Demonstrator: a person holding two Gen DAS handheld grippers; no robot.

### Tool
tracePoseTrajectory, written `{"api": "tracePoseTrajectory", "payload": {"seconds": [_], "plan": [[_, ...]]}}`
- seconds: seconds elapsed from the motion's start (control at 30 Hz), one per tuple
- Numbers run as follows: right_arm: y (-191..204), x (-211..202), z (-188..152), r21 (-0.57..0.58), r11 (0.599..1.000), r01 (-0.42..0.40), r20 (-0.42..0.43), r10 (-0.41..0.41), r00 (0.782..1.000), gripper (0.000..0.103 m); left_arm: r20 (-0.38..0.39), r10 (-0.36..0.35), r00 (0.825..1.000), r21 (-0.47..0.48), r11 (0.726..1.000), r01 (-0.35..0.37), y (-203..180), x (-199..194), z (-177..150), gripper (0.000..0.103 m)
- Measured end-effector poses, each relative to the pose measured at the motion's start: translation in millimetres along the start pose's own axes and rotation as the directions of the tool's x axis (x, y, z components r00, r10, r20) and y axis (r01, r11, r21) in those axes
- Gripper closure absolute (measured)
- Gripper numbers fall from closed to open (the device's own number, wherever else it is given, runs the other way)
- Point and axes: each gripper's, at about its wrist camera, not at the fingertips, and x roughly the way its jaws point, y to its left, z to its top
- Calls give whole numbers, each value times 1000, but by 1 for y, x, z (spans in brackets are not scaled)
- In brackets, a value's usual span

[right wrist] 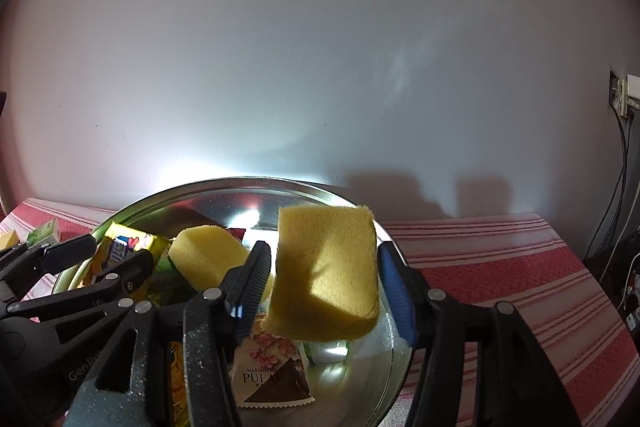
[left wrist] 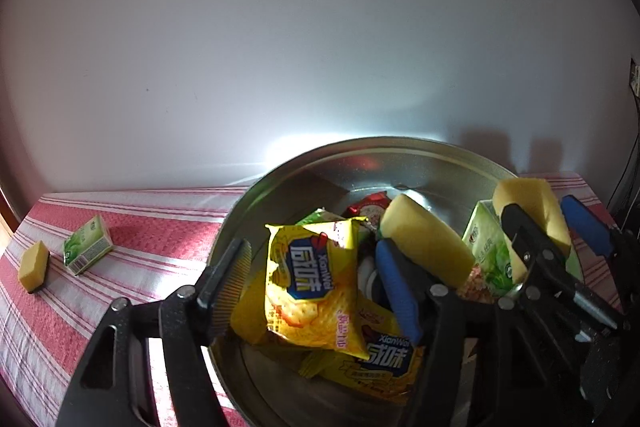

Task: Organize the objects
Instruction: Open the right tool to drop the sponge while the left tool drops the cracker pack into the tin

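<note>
two hand-held grippers parted over steel bowl (left wrist: 256,195), cracker packet (left wrist: 312,279) between left (left wrist: 312,267), sponge (right wrist: 326,271) between right (right wrist: 320,287)

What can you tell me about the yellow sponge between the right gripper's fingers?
The yellow sponge is a soft-looking foam block with a porous face, rounded edges and a slightly frayed upper right corner. A shadow crosses its lower left. It stands roughly upright, a little tilted, between the fingers of the right gripper, above the metal bowl. Thin gaps show on both sides, so the fingers seem not to press it, and nothing visibly supports it.
</note>
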Motion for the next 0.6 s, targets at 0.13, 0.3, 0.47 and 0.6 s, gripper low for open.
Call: {"api": "tracePoseTrajectory", "payload": {"seconds": [0.13,0.3,0.47,0.6], "plan": [[-13,-7,0,53,998,-15,26,14,1000,35,57,70,996,-2,998,-70,5,-11,4,9],[-32,-5,-3,158,986,-52,22,49,999,30,86,21,996,-56,998,-16,18,-22,-2,1],[-34,-8,-5,183,983,-14,72,1,997,30,128,48,991,-24,999,-45,20,-33,-9,1],[-32,-29,-11,190,981,48,192,-85,978,30,166,73,983,-18,997,-71,28,-42,-20,1]]}}
